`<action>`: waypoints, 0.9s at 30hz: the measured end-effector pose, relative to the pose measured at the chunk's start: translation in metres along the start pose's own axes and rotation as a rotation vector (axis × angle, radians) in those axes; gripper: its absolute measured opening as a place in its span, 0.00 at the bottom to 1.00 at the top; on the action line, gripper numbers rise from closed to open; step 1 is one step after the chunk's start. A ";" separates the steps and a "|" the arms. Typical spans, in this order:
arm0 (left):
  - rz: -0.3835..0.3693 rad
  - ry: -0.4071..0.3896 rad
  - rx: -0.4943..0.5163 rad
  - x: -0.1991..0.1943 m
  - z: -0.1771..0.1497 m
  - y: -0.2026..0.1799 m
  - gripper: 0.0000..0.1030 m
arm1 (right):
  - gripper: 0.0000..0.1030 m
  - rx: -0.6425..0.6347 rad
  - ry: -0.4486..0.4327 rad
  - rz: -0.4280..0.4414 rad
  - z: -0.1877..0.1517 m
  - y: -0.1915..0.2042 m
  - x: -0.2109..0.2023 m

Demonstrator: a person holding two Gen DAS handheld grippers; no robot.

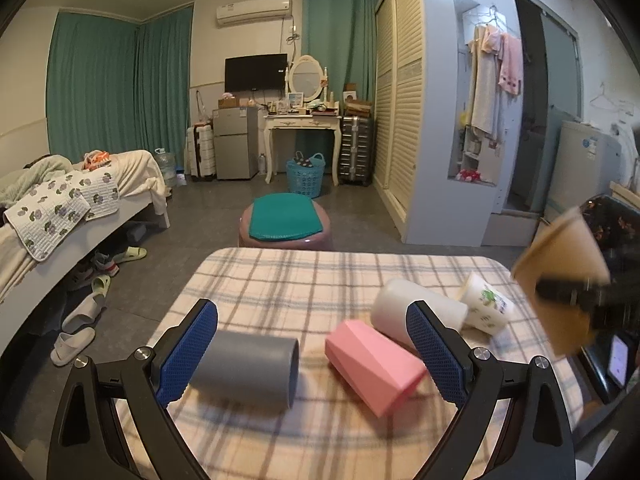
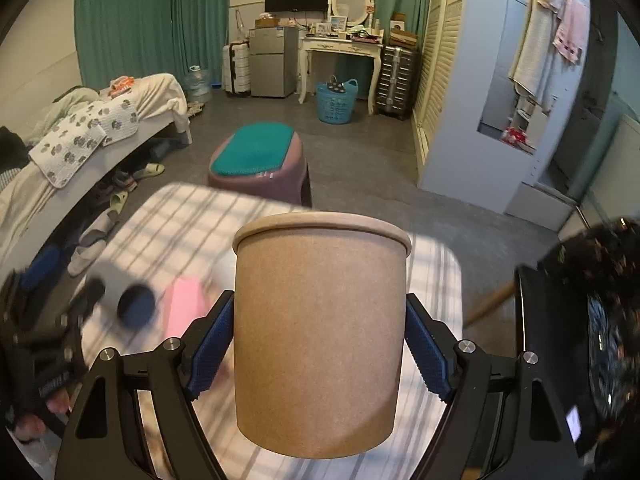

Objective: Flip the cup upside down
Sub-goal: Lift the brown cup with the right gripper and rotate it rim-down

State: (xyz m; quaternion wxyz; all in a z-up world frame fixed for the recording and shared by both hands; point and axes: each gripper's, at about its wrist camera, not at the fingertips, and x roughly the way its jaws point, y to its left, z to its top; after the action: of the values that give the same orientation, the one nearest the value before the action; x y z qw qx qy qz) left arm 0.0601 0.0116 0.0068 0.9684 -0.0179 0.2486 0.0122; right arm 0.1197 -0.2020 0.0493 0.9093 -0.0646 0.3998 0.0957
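Observation:
My right gripper (image 2: 319,344) is shut on a brown paper cup (image 2: 320,328) and holds it above the checked table (image 2: 436,280). The cup's rim points away from the camera. In the left wrist view the same brown cup (image 1: 560,276) shows blurred and tilted at the right edge. My left gripper (image 1: 312,344) is open and empty above the table (image 1: 280,280). A grey cup (image 1: 248,368) lies on its side by its left finger. A pink faceted cup (image 1: 372,364), a white cup (image 1: 400,312) and a printed paper cup (image 1: 486,306) also lie on their sides.
A purple stool with a green cushion (image 1: 286,222) stands just beyond the table's far edge. A bed (image 1: 72,208) is at the left, with slippers (image 1: 76,332) on the floor. A dark patterned object (image 1: 616,224) and a phone (image 1: 620,360) sit at the right.

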 end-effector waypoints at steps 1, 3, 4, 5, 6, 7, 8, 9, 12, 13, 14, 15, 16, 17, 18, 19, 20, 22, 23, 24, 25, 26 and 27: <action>-0.003 -0.002 0.001 -0.004 -0.003 -0.001 0.95 | 0.78 0.011 0.007 0.003 -0.013 0.006 -0.003; -0.004 -0.012 0.000 -0.013 -0.009 -0.003 0.95 | 0.78 0.040 0.020 0.011 -0.031 0.014 -0.006; -0.004 -0.014 -0.001 -0.016 -0.012 -0.002 0.95 | 0.78 0.049 0.031 0.012 -0.042 0.021 -0.004; -0.003 -0.014 -0.004 -0.019 -0.016 -0.002 0.95 | 0.78 0.057 0.043 0.012 -0.052 0.026 -0.002; -0.002 -0.013 -0.006 -0.021 -0.020 -0.002 0.95 | 0.78 0.071 0.053 0.008 -0.061 0.030 0.002; 0.000 -0.009 -0.007 -0.022 -0.025 -0.002 0.95 | 0.78 0.079 0.063 0.009 -0.067 0.033 0.005; 0.003 -0.008 -0.006 -0.023 -0.029 -0.003 0.95 | 0.78 0.089 0.073 0.012 -0.072 0.034 0.009; 0.004 -0.006 -0.006 -0.024 -0.034 -0.004 0.95 | 0.78 0.108 0.080 0.015 -0.079 0.034 0.013; 0.006 0.014 0.006 -0.021 -0.042 -0.006 0.95 | 0.78 0.153 0.091 0.003 -0.095 0.034 0.026; 0.010 0.018 0.010 -0.020 -0.045 -0.006 0.95 | 0.78 0.171 0.091 0.001 -0.098 0.033 0.029; 0.010 0.020 0.010 -0.020 -0.048 -0.006 0.95 | 0.78 0.184 0.089 0.000 -0.100 0.031 0.031; 0.008 0.025 0.009 -0.018 -0.049 -0.006 0.95 | 0.78 0.196 0.083 -0.009 -0.102 0.030 0.034; 0.005 0.034 0.006 -0.015 -0.050 -0.007 0.95 | 0.78 0.197 0.082 -0.015 -0.103 0.031 0.036; 0.002 0.041 0.005 -0.013 -0.051 -0.007 0.95 | 0.78 0.199 0.084 -0.020 -0.103 0.031 0.040; -0.001 0.046 0.004 -0.010 -0.052 -0.008 0.95 | 0.78 0.202 0.086 -0.017 -0.103 0.031 0.043; -0.001 0.050 0.004 -0.009 -0.055 -0.008 0.95 | 0.78 0.202 0.091 -0.017 -0.103 0.031 0.048; -0.002 0.056 0.006 -0.006 -0.056 -0.008 0.95 | 0.78 0.202 0.093 -0.021 -0.104 0.033 0.049; -0.006 0.063 0.010 -0.003 -0.059 -0.009 0.95 | 0.78 0.198 0.102 -0.028 -0.105 0.033 0.057; -0.006 0.067 0.012 -0.002 -0.060 -0.009 0.95 | 0.78 0.200 0.108 -0.027 -0.104 0.032 0.060; -0.006 0.070 0.013 0.000 -0.061 -0.009 0.95 | 0.78 0.204 0.111 -0.025 -0.104 0.030 0.064; -0.006 0.073 0.013 0.001 -0.062 -0.009 0.95 | 0.78 0.206 0.112 -0.024 -0.104 0.029 0.067; -0.004 0.077 0.013 0.002 -0.062 -0.009 0.95 | 0.78 0.205 0.112 -0.024 -0.105 0.029 0.068; -0.002 0.079 0.014 0.003 -0.062 -0.009 0.95 | 0.79 0.202 0.107 -0.024 -0.105 0.028 0.070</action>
State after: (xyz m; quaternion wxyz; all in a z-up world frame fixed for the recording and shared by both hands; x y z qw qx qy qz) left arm 0.0329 -0.0002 -0.0486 0.9579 -0.0119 0.2868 0.0090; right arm 0.0844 -0.1861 -0.0738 0.8895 0.0175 0.4547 0.0405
